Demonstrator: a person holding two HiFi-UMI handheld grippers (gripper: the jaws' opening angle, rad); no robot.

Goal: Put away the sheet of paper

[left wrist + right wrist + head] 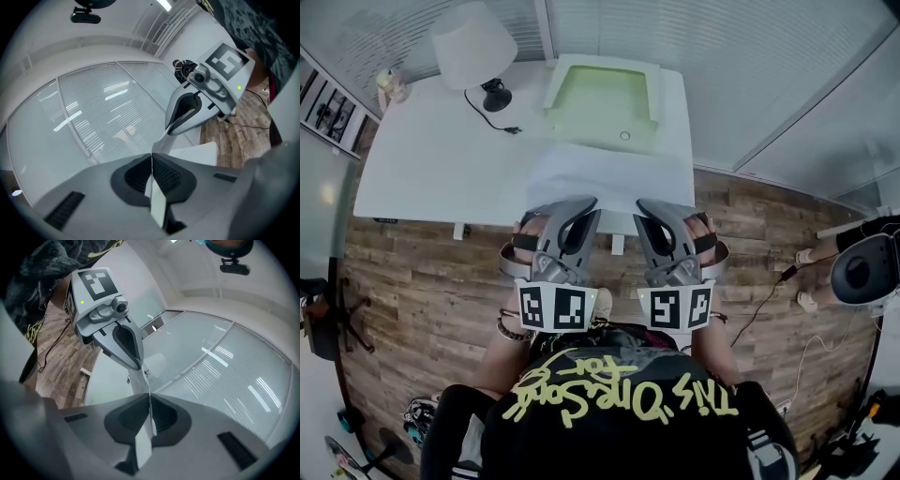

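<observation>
The white sheet of paper (609, 176) lies at the front of the white table (441, 159), its near edge lifted past the table's edge. My left gripper (584, 203) is shut on the sheet's near left part, my right gripper (651, 204) on its near right part. In the left gripper view the paper's edge (158, 202) is pinched between the closed jaws of the left gripper (152, 161). The right gripper view shows the same pinch: the paper (143, 446) in the right gripper (149, 401). A pale green open tray (605, 98) stands behind the sheet.
A white lamp (473, 45) with a black cord and plug (492, 117) stands at the table's back left, and a small cup (392, 89) sits at the far left corner. Wooden floor surrounds the table, with a round stool (862, 272) and cables on the right.
</observation>
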